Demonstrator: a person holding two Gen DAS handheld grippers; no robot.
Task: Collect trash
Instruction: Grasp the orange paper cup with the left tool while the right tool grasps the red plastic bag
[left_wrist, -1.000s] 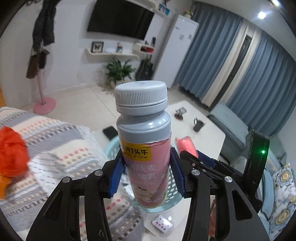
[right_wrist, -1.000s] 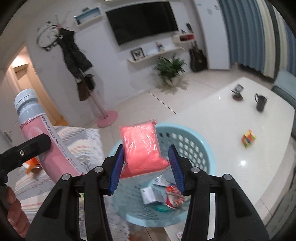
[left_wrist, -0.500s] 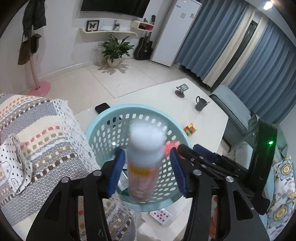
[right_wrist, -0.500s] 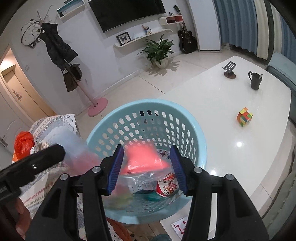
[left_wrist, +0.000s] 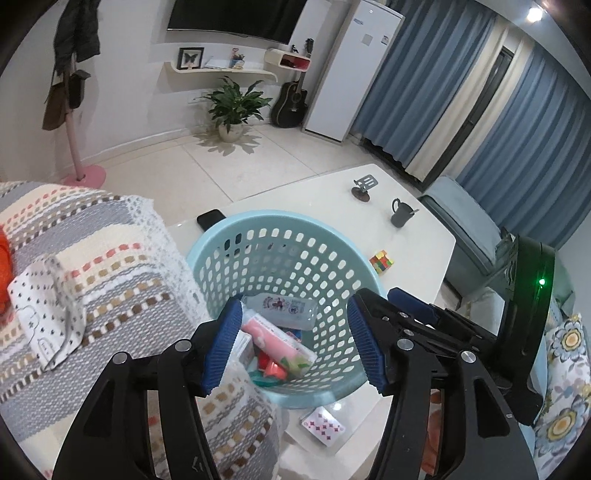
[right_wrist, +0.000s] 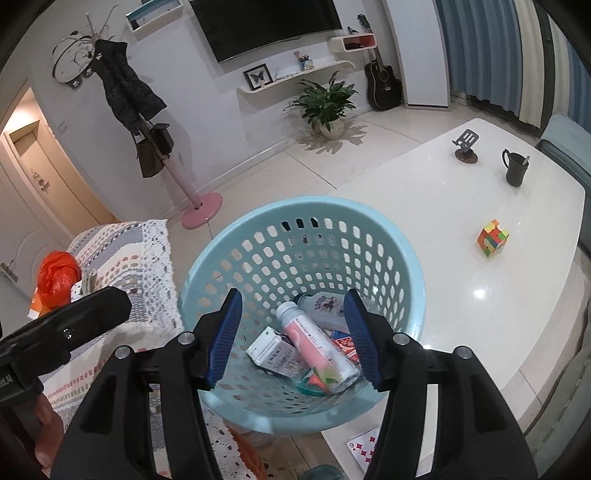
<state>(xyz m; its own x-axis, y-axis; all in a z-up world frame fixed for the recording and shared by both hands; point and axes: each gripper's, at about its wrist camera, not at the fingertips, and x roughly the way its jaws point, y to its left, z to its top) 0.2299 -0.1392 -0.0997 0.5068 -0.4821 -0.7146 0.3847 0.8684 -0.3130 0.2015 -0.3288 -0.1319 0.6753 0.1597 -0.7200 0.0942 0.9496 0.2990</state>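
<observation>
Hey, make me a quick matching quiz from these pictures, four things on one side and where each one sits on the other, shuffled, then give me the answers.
Things:
1. pink bottle
2. puzzle cube
3. dark mug
4. playing card

Places:
A. on the white table, next to the phone stand
B. lying inside the blue basket
C. on the table just in front of the basket
D. alone on the table, to the right of the basket

Pairs: 1-B, 2-D, 3-A, 4-C
</observation>
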